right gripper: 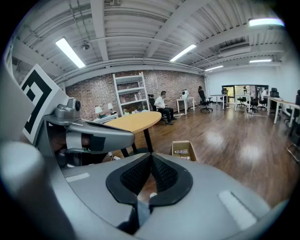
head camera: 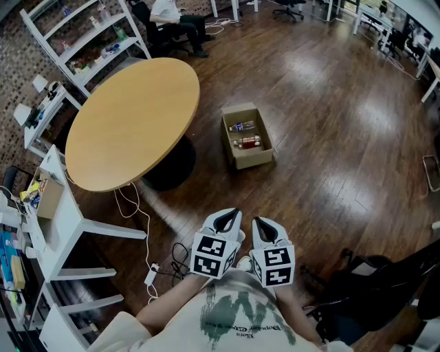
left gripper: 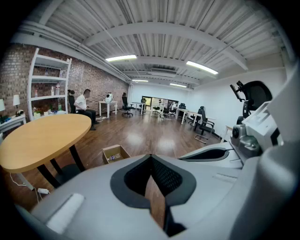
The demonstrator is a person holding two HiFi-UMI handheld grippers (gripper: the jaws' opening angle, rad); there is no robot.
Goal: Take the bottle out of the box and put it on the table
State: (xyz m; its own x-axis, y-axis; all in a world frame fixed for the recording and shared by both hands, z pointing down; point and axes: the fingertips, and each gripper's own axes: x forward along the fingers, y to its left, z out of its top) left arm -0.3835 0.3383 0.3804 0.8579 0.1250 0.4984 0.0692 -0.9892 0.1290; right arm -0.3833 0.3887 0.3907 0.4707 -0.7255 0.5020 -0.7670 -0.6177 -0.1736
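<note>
The person's pale printed shirt (head camera: 237, 320) fills the six o'clock edge of the head view. Just ahead of it the two grippers are held side by side, almost touching, angled down toward the floor. The left gripper (head camera: 230, 216) has its jaws brought together at the tips, and its own view shows nothing between them. The right gripper (head camera: 264, 224) is likewise fully closed and empty, its pads meeting at the tip.

At about nine o'clock from the grippers a white cable (head camera: 139, 218) loops across the dark wooden floor (head camera: 330, 137) to a small adapter (head camera: 150, 276). At four o'clock stands a black office chair (head camera: 371, 285).

Farther out, at twelve o'clock, an open cardboard box (head camera: 238, 163) sits on the floor, well apart from both grippers. Two bottles lie on their sides in it: a bluish-labelled bottle (head camera: 240, 126) toward the far end and a reddish-labelled bottle (head camera: 247, 142) nearer.

At ten to eleven o'clock is the round wooden table (head camera: 130, 120), its top bare, its edge near the box but not touching it.

Beyond the table a white shelf unit (head camera: 82, 38) leans against a brick wall, and a seated person (head camera: 172, 17) is at the far edge.
</note>
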